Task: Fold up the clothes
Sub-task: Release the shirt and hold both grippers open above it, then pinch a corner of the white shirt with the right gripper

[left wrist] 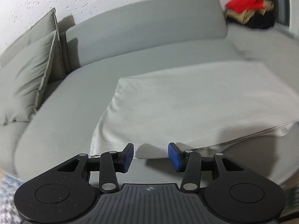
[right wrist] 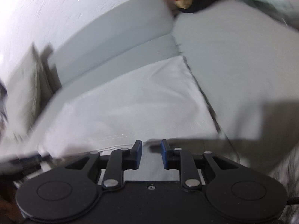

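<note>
So both tongs, left gripper point(left wrist: 151, 157) and right gripper point(right wrist: 151, 154), hang released. Pinch the folded pale-grey cotton garment's point(left wrist: 186, 102) near hem evenly, then fold.

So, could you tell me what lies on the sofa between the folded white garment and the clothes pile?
Nothing: only bare grey sofa seat separates the white garment from the clothes pile, in the left wrist view.

text: none legible | labels: none | brands: none | numbers: none (only a small unlettered round mark on the left gripper point(left wrist: 151, 157) body)
</note>
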`<state>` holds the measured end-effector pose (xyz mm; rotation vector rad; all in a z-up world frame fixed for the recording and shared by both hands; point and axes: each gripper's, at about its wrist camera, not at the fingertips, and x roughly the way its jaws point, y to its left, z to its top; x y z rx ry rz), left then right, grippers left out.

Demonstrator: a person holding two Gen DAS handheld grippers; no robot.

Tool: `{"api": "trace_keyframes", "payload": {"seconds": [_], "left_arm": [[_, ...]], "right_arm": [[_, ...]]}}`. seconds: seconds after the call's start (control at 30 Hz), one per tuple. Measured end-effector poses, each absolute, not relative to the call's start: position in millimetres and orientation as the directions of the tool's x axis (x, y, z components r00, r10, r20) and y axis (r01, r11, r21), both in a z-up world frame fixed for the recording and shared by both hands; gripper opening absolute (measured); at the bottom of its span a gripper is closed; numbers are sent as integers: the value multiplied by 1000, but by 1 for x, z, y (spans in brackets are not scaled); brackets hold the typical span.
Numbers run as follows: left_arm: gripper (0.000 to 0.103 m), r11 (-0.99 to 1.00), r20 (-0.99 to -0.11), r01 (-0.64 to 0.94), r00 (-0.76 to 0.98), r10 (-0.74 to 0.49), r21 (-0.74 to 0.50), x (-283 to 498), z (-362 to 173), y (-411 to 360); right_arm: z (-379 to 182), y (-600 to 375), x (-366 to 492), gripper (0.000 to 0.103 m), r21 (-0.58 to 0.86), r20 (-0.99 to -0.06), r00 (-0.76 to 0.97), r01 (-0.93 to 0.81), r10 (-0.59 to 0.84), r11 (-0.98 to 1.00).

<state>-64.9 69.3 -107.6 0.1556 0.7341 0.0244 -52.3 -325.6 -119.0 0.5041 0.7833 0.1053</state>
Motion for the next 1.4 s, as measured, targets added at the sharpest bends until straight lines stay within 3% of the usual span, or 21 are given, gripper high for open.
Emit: {"api": "trace_keyframes", "payload": {"seconds": [0.13,0.2,0.3,0.5,0.77,1.0,1.13,1.23,1.27,1.33,1.37,1.4], "left_arm": [[49,998,-619,12,785,27,58,-63,-97,74],[49,1000,-630,21,777,-2,23,-57,-97,72],[49,999,-636,31,771,-7,26,-51,-100,63],[50,995,-639,61,769,5,81,-47,-106,50],[50,998,-656,31,754,9,49,-41,-109,60],[50,1000,-669,-4,743,1,-3,-37,-107,73],[50,987,-676,-86,737,-29,-136,-30,-98,112],[42,987,-744,-130,668,21,-89,-9,-102,136],[41,989,-770,-135,636,46,-52,-1,-104,142],[37,990,-820,-139,567,75,-6,8,-115,148],[37,990,-843,-139,531,88,16,12,-122,150],[37,992,-845,-127,527,91,27,11,-122,150]], "right_arm": [[-115,-348,-63,38,630,-565,766,160,307,760],[-124,-358,-62,46,755,-514,763,187,391,628],[-154,-365,-58,46,883,-452,736,290,504,368],[-179,-351,-48,40,911,-409,711,353,572,213],[-183,-356,-47,35,917,-399,796,349,455,195],[-190,-377,-29,39,925,-379,867,350,324,146],[-191,-380,-15,42,920,-388,883,351,266,177],[-191,-381,-10,42,911,-403,885,365,234,191],[-191,-381,-9,38,907,-413,883,377,223,185],[-191,-382,-7,21,890,-451,870,419,201,181],[-192,-382,-5,5,875,-479,857,448,191,184],[-194,-383,-3,4,865,-497,846,463,194,196]]}}
